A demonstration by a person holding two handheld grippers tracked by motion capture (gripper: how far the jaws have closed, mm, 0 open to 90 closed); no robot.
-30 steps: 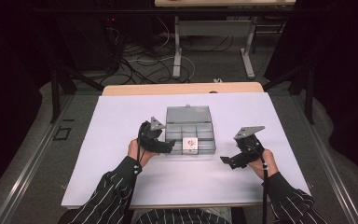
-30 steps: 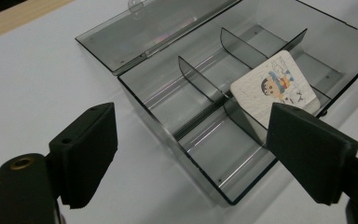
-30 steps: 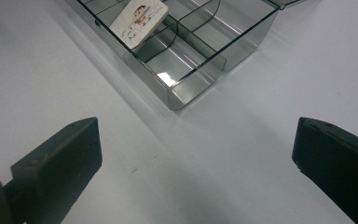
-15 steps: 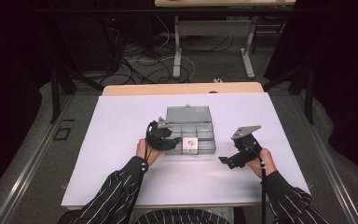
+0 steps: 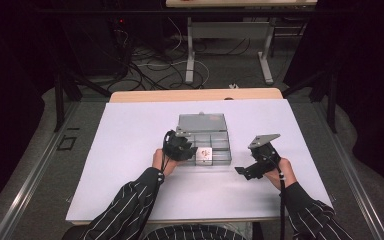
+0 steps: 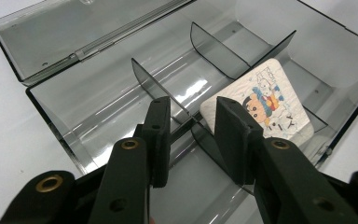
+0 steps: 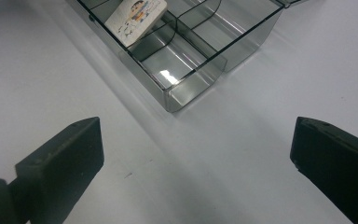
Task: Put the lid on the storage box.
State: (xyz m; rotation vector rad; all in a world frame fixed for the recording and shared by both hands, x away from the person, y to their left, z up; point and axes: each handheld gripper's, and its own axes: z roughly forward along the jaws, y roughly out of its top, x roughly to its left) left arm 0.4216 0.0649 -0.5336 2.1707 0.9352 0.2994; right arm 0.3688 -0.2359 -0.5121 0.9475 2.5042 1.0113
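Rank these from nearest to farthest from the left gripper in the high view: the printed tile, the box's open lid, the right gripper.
1. Printed tile: in the box's front row, just right of the left gripper.
2. Open lid: lying flat behind the box, toward the table's far side.
3. Right gripper: on the table, right of the box.

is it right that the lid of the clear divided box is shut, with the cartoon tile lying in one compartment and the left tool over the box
Not quite: the lid is open, folded back flat behind the clear divided box, as the left gripper view shows. The rest holds: the cartoon tile lies in one compartment, and the left tool is over the box, its jaws having just been closing astride a divider.
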